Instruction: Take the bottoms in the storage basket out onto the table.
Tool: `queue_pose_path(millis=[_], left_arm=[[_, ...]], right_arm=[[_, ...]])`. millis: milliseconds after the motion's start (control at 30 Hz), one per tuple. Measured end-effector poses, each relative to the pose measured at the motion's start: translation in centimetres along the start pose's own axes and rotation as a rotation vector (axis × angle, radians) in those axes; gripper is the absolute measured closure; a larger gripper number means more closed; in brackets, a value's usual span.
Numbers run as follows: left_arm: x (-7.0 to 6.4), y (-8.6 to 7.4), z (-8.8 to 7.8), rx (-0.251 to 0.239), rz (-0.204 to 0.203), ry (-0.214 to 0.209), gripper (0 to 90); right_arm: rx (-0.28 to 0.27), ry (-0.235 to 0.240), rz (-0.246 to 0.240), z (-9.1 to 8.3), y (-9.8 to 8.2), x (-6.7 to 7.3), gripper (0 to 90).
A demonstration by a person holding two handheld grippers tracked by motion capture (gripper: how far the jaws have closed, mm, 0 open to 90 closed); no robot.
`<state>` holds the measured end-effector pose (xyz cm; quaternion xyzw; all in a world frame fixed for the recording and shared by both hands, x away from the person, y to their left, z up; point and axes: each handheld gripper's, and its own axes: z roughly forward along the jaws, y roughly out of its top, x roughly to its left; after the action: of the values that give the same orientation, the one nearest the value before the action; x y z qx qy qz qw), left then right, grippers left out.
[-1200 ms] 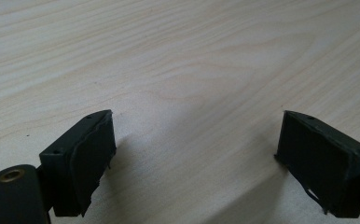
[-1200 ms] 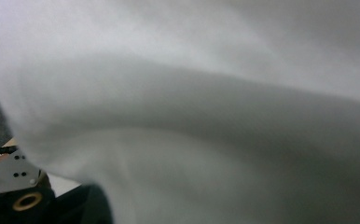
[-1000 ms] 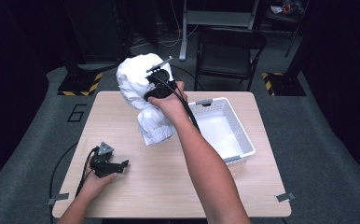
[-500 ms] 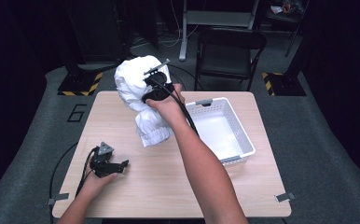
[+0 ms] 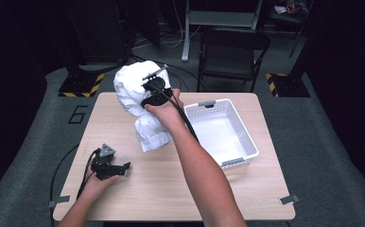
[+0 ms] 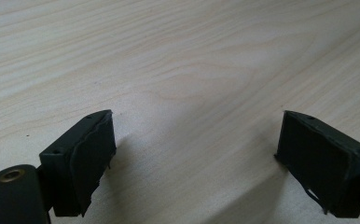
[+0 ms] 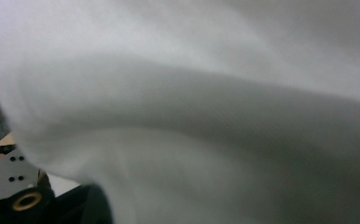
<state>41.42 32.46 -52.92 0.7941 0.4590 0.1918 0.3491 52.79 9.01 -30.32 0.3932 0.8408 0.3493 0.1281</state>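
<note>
A bulky white cloth [image 5: 135, 94] hangs in the air over the far left part of the wooden table [image 5: 171, 189], its lower end [image 5: 153, 138] reaching down to the tabletop. My right gripper [image 5: 148, 89] is shut on the cloth's upper part, and the jaw tips are buried in the fabric. In the right gripper view the white cloth [image 7: 215, 116] drapes right in front of the camera and hides the jaws. My left gripper [image 5: 123, 167] lies on the table near its front left. Its jaws stand open over bare wood [image 6: 194, 154] with nothing between them.
A white slotted plastic basket [image 5: 247, 142] stands empty on the right half of the table, just right of my right forearm. A black folding chair [image 5: 232, 47] is behind the table's far edge. Cables trail from both grippers.
My right hand and the cloth have drifted slightly left and a touch lower. The left gripper has stayed still.
</note>
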Motion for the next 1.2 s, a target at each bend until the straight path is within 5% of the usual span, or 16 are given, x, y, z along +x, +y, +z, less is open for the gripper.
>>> queue_pose_path(millis=[1200], left_arm=[[0.0,0.0,0.0,-0.004,0.002,0.005,10.9]], right_arm=[[0.051,-0.012,0.043,6.1,-5.7,0.0,53.4]])
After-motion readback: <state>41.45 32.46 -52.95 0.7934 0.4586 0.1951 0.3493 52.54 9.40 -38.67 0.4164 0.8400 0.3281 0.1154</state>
